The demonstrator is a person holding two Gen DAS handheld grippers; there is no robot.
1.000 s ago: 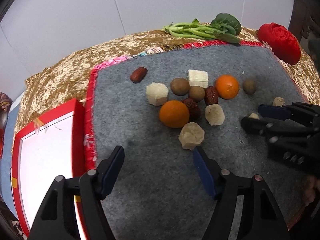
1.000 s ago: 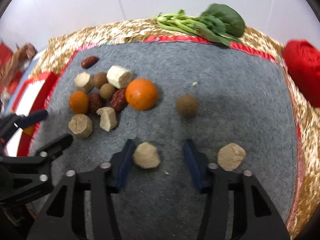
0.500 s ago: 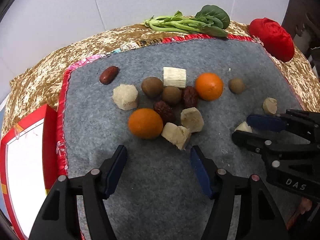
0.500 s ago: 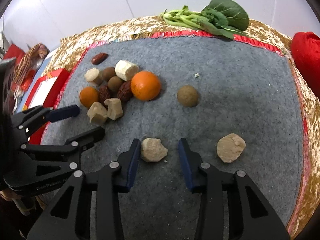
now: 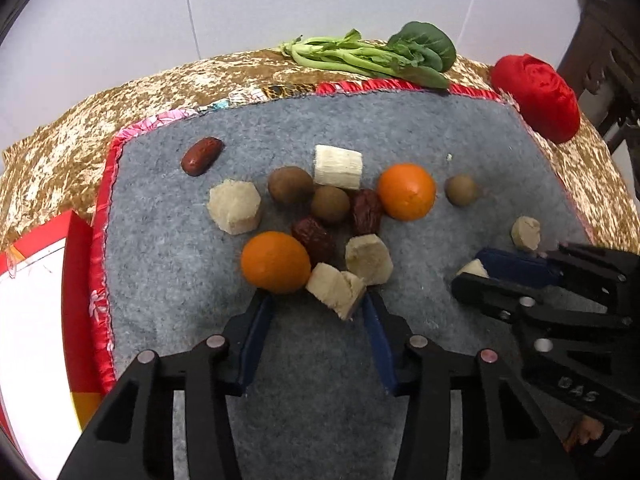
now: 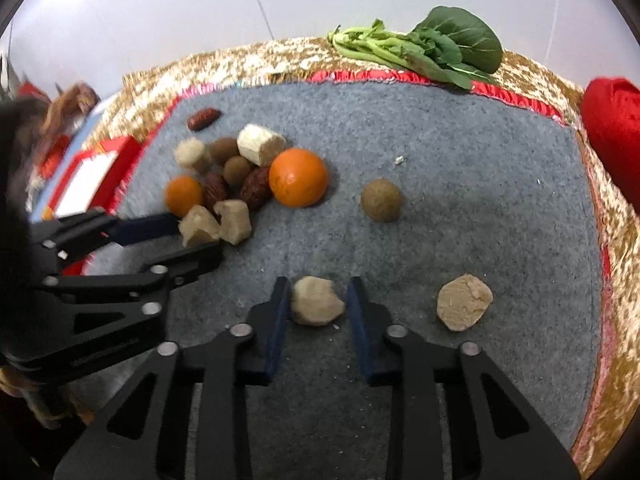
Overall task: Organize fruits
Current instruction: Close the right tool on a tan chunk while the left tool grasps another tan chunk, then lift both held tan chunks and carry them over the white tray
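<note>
Left gripper (image 5: 316,302): jaws part open, straddling a pale cut chunk (image 5: 335,288) at the near edge of the fruit cluster. The right-hand blue pad touches or nearly touches the chunk's side; the left-hand pad lies under the edge of the near orange (image 5: 276,262). Nothing is clamped or lifted. The wide stance probably serves to admit the irregular chunk without pushing its neighbours.

Right gripper (image 6: 318,300): jaws part open, narrower than the left, bracketing a separate beige lump (image 6: 316,306) that rests on the grey felt mat (image 6: 460,160). Small gaps appear on both sides, though fisheye distortion makes contact hard to rule out. The lump is centred between the pads, which suits a closing squeeze.

Cluster beyond the left gripper: a second pale chunk (image 5: 368,258) touching the first; two wrinkled red dates (image 5: 314,236); two brown round fruits (image 5: 290,185); a hexagonal pale piece (image 5: 235,207); a white cylindrical piece (image 5: 338,166); a far orange (image 5: 406,191). These lie packed together, apparently a gathered group.

Outliers: a single date (image 5: 201,155) apart at the far left of the mat; a lone brown ball (image 6: 381,200) and a flat beige piece (image 6: 464,302) well apart from the cluster on the right. As a judgement, these stragglers remain to be gathered, so the task is part done.

Surroundings: leafy greens (image 6: 424,50) on the gold cloth (image 5: 60,152) beyond the mat; a red fabric bundle (image 5: 536,96) at the far right corner; a red-rimmed box (image 5: 76,236) just beside the mat's left edge, a possible destination.
</note>
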